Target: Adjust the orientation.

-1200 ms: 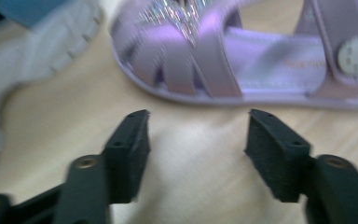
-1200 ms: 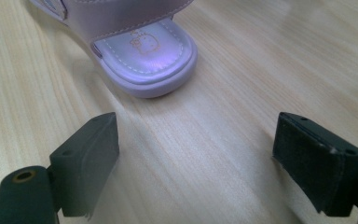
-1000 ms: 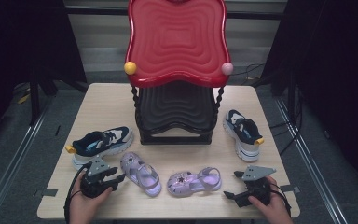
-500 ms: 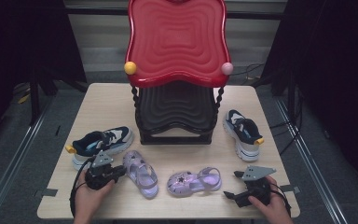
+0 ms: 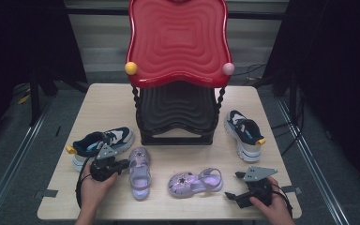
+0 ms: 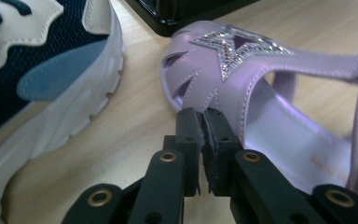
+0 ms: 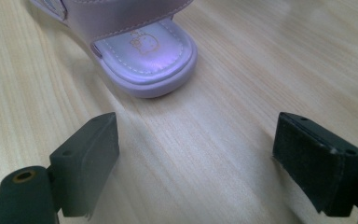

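Two lilac sandals lie on the wooden table. The left sandal points its toe at the stand. My left gripper lies level beside it. Close up, the left gripper is shut, its tips against the side of the sandal's toe; I cannot tell whether any of the edge is pinched. The second sandal lies on its sole, heel to the right. My right gripper sits just right of it, open. Ahead of the open right gripper lies that sandal's heel end, outside the jaws.
A red wavy-topped stand with a black lower shelf fills the table's middle back. One navy and white sneaker lies left of the stand, close to the left gripper, another lies right. The table's front edge is close to both hands.
My left hand has moved right and a little forward to the left sandal, and the sandal has swung from slanted to toe-first toward the stand. The right hand has stayed put.
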Demonstrator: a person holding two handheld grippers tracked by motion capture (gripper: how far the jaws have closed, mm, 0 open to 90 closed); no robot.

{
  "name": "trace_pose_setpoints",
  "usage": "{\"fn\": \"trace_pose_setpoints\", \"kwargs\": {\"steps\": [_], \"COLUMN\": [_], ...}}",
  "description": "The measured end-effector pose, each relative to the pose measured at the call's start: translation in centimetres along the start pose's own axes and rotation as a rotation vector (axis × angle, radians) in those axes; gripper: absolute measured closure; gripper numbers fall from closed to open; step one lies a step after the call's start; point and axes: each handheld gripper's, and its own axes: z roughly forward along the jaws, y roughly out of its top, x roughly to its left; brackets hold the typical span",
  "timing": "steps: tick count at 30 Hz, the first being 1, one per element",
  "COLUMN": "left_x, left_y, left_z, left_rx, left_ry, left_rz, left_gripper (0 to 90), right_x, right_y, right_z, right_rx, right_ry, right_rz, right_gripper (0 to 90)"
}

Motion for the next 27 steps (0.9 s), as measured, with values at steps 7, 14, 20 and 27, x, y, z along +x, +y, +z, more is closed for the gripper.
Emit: {"fn": "trace_pose_setpoints", "kwargs": {"steps": [7,14,20,27], "left_x": [0.5,0.8,1.0,0.9], "left_y": [0.7,0.8,0.7,0.4], "left_z": [1.1,1.3,0.9,0.0], "left_rx": [0.02,0.019,0.016,0.023], "left_ry": [-0.003,-0.013,0.008,0.044], "left_rz": [0.001,0.014,-0.009,-0.005], "left_gripper": [87.6,86.9,76.2,72.1], "right_x": [0.0,0.0,0.0,0.0], "right_y": [0.0,0.0,0.0,0.0], "right_z": [0.0,0.0,0.0,0.0], "right_rx": [-0.002,-0.003,-0.002,-0.002], "right_ry": [0.0,0.001,0.001,0.001], "right_rz": [-0.003,-0.003,-0.002,-0.002], "right_gripper": [13.9,13.9,13.9,13.9]}}
